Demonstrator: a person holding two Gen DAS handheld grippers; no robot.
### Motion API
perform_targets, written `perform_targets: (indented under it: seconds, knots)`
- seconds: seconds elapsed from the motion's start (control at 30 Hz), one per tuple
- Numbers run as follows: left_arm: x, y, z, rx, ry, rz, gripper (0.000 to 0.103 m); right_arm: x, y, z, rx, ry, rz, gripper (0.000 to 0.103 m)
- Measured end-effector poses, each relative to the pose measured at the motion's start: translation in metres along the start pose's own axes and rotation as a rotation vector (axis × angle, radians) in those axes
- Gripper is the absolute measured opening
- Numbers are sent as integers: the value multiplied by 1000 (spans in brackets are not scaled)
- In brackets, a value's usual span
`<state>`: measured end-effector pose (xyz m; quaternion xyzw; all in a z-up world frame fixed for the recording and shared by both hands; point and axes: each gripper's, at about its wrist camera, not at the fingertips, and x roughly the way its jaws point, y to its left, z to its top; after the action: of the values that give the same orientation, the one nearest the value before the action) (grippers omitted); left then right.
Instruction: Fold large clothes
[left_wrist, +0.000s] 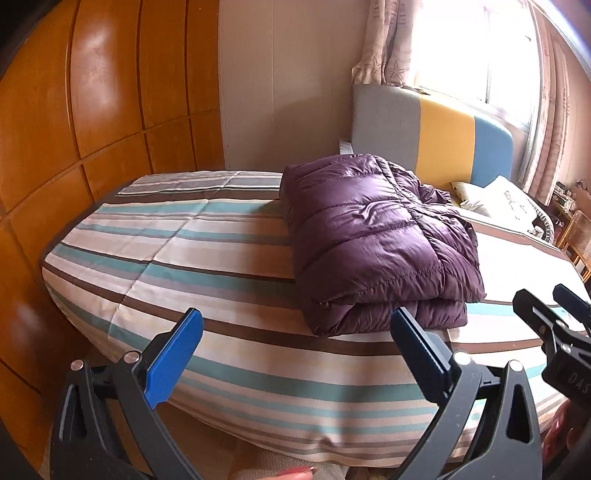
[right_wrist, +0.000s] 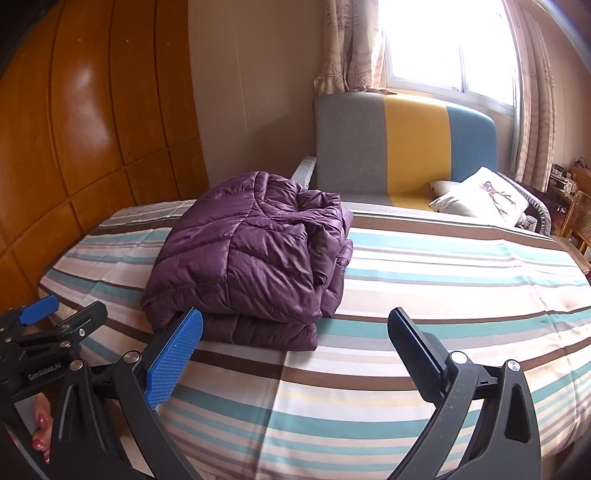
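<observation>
A purple quilted down jacket (left_wrist: 373, 240) is lying folded into a thick, squarish bundle on a bed covered by a striped bedspread (left_wrist: 177, 236) in teal, brown, cream and grey, sitting close to the bed's near edge and well short of the headboard end. The left gripper (left_wrist: 295, 354) is hovering over that near edge with its blue-padded jaws standing wide apart and nothing between them, the folded bundle lying just beyond its right finger. The right gripper (right_wrist: 295, 354) is hanging beside it, its jaws likewise spread wide and holding nothing, with the jacket just past its left finger. Each tool is showing at the margin of the other's view, and fingers with red-painted nails (right_wrist: 38, 439) are gripping the handles below. Behind the bed, an upholstered headboard (right_wrist: 402, 147) in grey, yellow and blue panels is standing beneath a bright window (right_wrist: 447, 44) framed by patterned curtains (right_wrist: 347, 48), while white pillows (right_wrist: 480, 195) are resting at the far right corner and a glossy wooden wardrobe (left_wrist: 92, 110) is filling the left wall.
</observation>
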<state>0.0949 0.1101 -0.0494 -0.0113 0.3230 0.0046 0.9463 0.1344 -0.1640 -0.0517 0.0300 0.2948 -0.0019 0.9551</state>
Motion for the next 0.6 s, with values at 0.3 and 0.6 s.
perform_targets:
  seconds: [0.3, 0.6]
  knots:
    - [-5, -3, -1, 9, -10, -10, 101, -1, -1, 0, 2, 5, 1, 100]
    - [-5, -3, -1, 7, -5, -14, 101, 2, 0, -2, 3, 10, 9, 100]
